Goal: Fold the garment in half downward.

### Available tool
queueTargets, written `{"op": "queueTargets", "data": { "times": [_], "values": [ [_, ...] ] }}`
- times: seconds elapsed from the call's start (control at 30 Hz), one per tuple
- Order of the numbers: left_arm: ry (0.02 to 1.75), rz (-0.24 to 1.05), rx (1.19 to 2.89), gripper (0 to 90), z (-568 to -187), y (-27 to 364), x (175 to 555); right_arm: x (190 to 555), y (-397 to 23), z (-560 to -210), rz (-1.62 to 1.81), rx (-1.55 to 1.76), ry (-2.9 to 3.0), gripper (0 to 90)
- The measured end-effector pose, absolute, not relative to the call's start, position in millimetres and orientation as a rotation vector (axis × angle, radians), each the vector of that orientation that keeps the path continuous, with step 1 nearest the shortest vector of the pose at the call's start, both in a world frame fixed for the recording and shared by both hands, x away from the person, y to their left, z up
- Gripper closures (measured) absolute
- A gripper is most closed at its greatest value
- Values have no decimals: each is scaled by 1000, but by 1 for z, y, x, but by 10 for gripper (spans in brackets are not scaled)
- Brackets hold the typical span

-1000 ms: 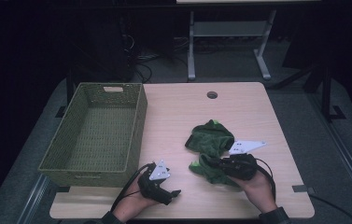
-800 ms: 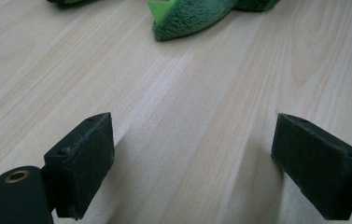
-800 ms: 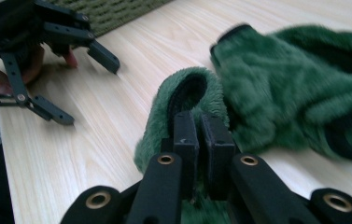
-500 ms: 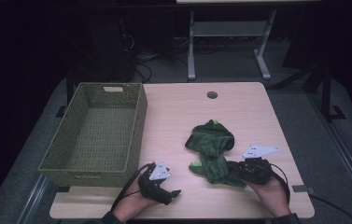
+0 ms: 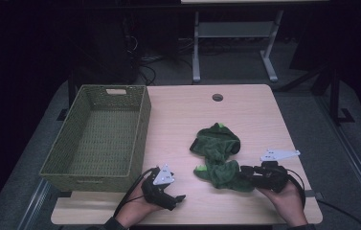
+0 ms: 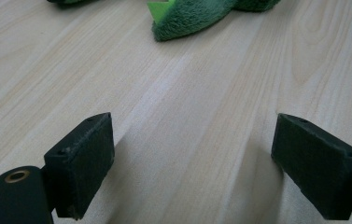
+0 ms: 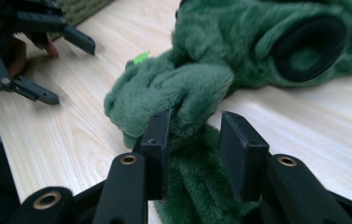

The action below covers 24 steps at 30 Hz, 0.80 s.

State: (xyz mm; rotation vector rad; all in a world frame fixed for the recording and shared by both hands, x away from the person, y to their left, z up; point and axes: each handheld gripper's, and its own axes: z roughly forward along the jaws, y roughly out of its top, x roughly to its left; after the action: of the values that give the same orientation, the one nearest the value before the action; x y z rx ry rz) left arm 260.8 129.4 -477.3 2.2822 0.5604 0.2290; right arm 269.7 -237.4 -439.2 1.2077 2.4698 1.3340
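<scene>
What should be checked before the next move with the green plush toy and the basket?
1. Plush toy lies on the table, outside the basket: ok.
2. Right gripper has plush between its jaws, which have just been opening: ok.
3. Right pads pressing the plush firmly: not ok, a gap shows at one pad.
4. Left gripper is open over bare wood, holding nothing: ok.
5. Woven basket has room inside: ok.
6. Path from toy to basket free: ok.

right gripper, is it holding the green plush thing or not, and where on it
Not gripping now: the right gripper has just been opening, with a fold of the green plush loose between its pads. The left gripper holds nothing.
</scene>
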Motion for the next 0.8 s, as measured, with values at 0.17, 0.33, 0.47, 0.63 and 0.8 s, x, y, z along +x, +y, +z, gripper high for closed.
{"op": "queueTargets", "data": {
  "times": [0.17,0.33,0.47,0.63,0.8],
  "values": [
    [560,229,2282,124,-477,129,261,272,-227,-443,1348,1164,2515,835],
    [563,229,2279,125,-477,129,261,273,-215,-434,1440,1079,2534,863],
    [561,230,2282,124,-477,129,261,279,-199,-431,1462,1026,2568,866],
    [560,230,2283,124,-477,129,261,284,-181,-443,1296,1022,2629,854],
    [563,229,2282,125,-477,129,261,283,-191,-433,1310,1016,2569,769]
  ]
}}
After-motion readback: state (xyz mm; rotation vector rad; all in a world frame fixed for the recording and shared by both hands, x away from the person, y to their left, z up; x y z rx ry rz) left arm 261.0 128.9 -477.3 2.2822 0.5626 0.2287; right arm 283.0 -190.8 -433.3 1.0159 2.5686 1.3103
